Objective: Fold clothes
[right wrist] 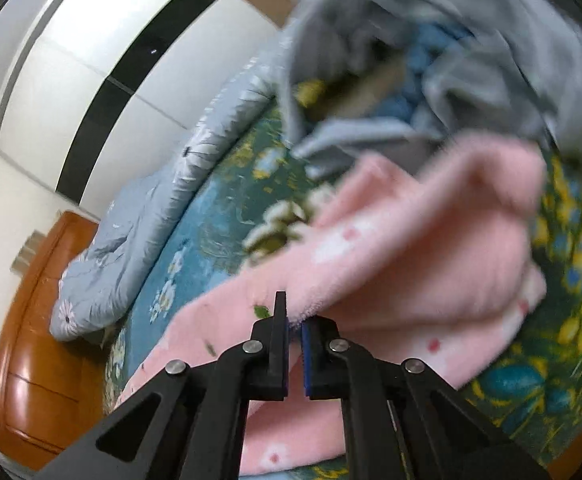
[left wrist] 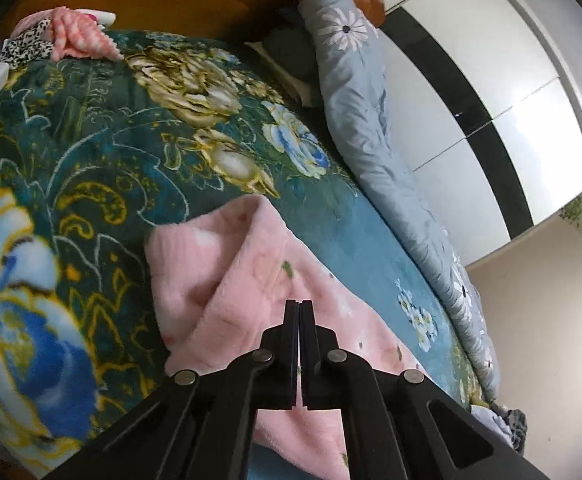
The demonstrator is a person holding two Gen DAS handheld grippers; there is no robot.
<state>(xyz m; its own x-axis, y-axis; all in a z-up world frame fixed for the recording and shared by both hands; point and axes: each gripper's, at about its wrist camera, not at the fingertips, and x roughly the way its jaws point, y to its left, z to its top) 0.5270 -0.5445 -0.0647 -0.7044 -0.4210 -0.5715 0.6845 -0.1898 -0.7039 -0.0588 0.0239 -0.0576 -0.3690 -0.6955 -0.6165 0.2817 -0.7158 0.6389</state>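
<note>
My left gripper [left wrist: 299, 304] is pinched narrow, apparently on a fold of the pink fleece [left wrist: 227, 264]; my right gripper [right wrist: 294, 312] bites its raised edge. I judge I'm mid-fold, both ends held. Next I must carry the edge across and lay it flat. The fleece lies on the blanket [left wrist: 91, 128]; beyond, a grey quilt [left wrist: 355, 120] and wardrobe [left wrist: 491, 80].

Your fluffy pink floral garment [left wrist: 259, 280], rumpled and partly doubled over, collar fold up at 11 o'clock, lying on the bed, blurred in right view [right wrist: 411, 240].
</note>
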